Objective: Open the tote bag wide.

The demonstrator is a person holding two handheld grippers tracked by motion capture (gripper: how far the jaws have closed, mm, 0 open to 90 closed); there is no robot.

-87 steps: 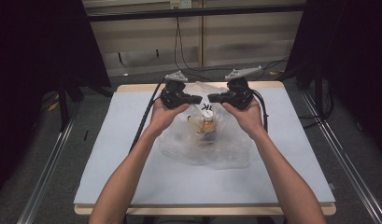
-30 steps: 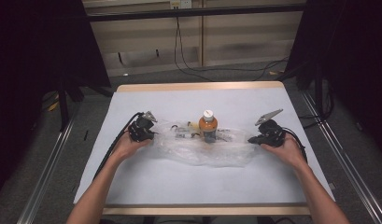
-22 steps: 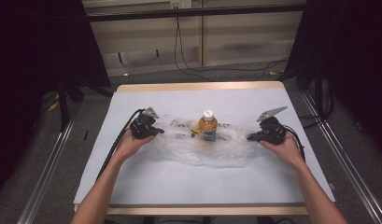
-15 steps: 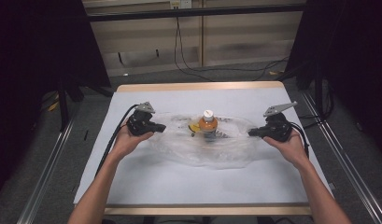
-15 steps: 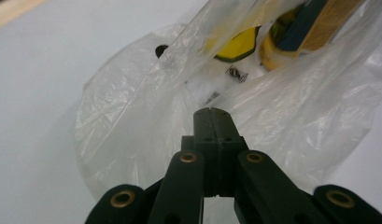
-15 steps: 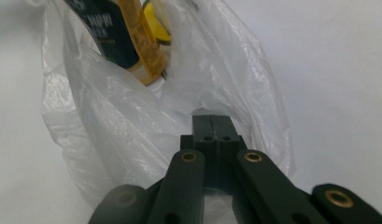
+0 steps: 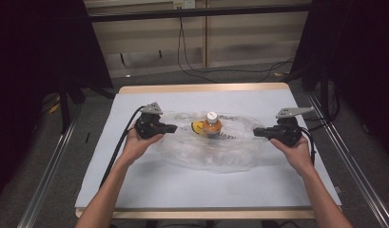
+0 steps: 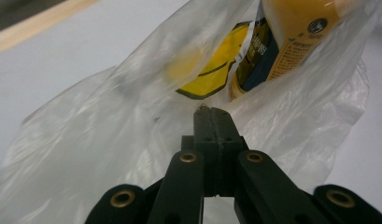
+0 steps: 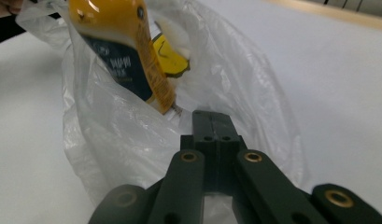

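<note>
**Clear plastic bag pinched at both ends, bottle standing in the middle**

Plastic film is clamped in both of my tools. My left hand-held gripper (image 7: 170, 128) sits at centre-left of the high view with its jaws pressed together on the left edge of the clear plastic bag (image 7: 206, 152); in the left gripper view the jaws (image 8: 212, 121) meet with no gap and the film bunches around their tips. My right hand-held gripper (image 7: 258, 133) at centre-right is likewise closed on the bag's right edge, and the right gripper view shows the same tight pinch (image 9: 212, 123) with the plastic spreading away above it.

Between the two, at the middle of the frame, the orange bottle (image 7: 211, 126) with a white cap stands inside the bag, its dark label and a yellow patch visible through the film in both gripper views.

The white surface (image 7: 192, 190) has bare room in the lower part of the frame, and along the upper side up to its wooden rim. Each tool lies well inside the side edges.

My left hand (image 7: 137, 142) and right hand (image 7: 294, 149) grip the tools from behind, forearms rising from the bottom corners and angling outward, so the bag is held stretched wide between them.
</note>
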